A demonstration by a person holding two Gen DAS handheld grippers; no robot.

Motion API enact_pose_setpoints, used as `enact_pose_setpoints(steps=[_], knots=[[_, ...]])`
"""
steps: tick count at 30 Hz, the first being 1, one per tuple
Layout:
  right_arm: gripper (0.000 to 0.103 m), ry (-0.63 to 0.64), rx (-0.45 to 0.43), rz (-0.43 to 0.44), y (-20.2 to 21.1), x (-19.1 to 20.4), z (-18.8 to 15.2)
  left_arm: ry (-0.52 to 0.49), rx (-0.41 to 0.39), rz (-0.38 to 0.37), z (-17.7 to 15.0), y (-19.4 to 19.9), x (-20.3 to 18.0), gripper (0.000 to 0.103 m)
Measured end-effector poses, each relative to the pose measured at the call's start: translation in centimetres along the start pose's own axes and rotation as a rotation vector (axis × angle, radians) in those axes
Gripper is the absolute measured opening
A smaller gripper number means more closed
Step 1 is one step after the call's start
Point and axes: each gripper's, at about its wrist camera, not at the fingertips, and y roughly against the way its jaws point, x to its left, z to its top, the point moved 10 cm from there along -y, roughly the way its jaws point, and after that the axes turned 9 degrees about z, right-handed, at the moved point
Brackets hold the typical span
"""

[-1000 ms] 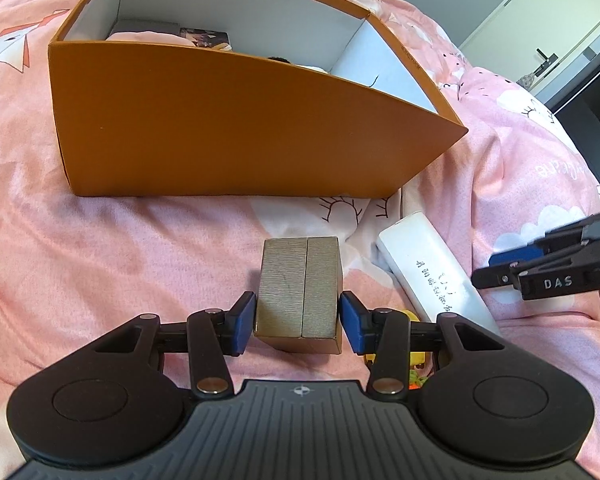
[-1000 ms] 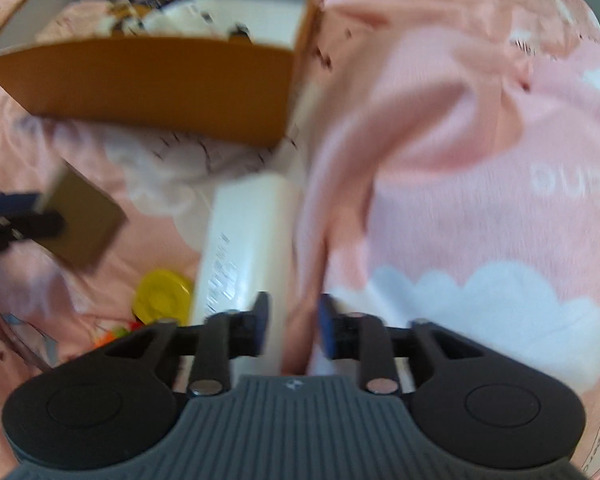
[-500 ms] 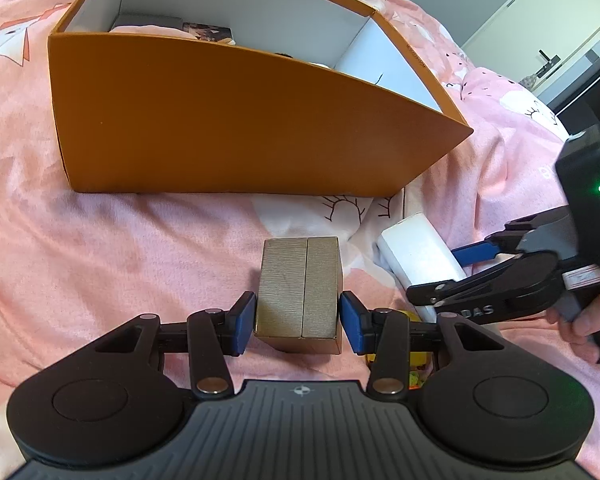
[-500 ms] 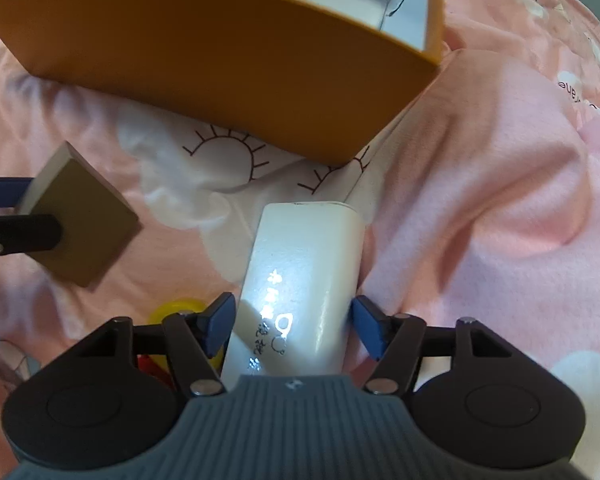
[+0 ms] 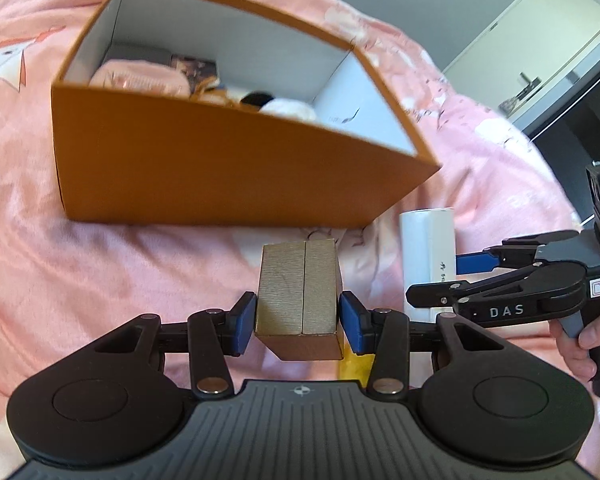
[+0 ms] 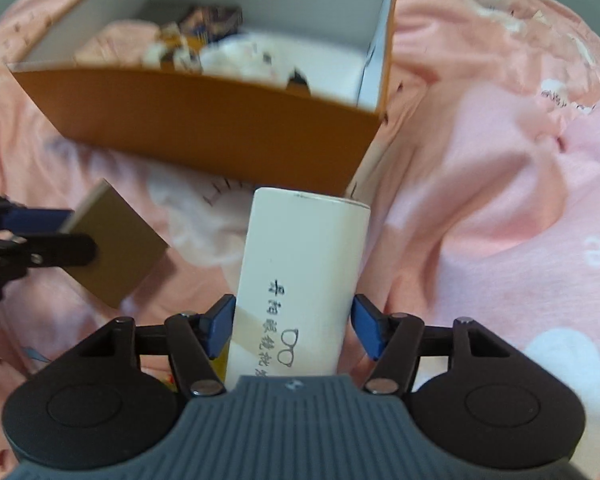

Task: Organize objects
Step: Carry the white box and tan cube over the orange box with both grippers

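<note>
My left gripper (image 5: 298,320) is shut on a gold-brown block (image 5: 296,284), held clear of the pink bedspread (image 5: 100,272) in front of an open orange box (image 5: 220,168). The right wrist view shows the same block (image 6: 116,240) and left gripper (image 6: 40,236) at the left edge. A white oblong case with black lettering (image 6: 304,248) lies between the blue pads of my right gripper (image 6: 294,320). Those jaws are closing, and the pads sit against the case's sides. From the left wrist the case (image 5: 426,248) points up at the box's near right corner.
The orange box (image 6: 204,120) holds pink cloth, a white plush item and a dark printed packet. A yellow item (image 5: 354,364) lies on the bedspread under the grippers. A person's hand (image 5: 580,344) holds the right gripper. A white door and dark furniture stand at the far right.
The right gripper came down over the white case, opened wide around it, then narrowed onto it, and the case's far end rose. The left gripper kept its hold on the block and tipped toward the box.
</note>
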Motion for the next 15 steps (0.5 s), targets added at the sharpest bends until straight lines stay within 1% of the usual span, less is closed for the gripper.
enact_pose_setpoints(steps=[6,10,13,15], knots=[[0.063,-0.005,-0.127,0.022,4.4,0.7,2.2,0.004,-0.074,-0.039,2.7,2.9,-0.9,0.051],[0.063,0.005,-0.202,0.049,7.4,1.4,4.1,-0.01,-0.138,-0.049,5.4,4.9,-1.4,0.051],[0.062,0.014,-0.256,0.082,7.9,1.9,7.5,-0.023,-0.184,-0.049,7.9,6.0,-2.0,0.051],[0.062,0.02,-0.294,0.097,9.4,2.1,9.3,-0.036,-0.215,-0.041,9.4,6.5,-2.2,0.051]])
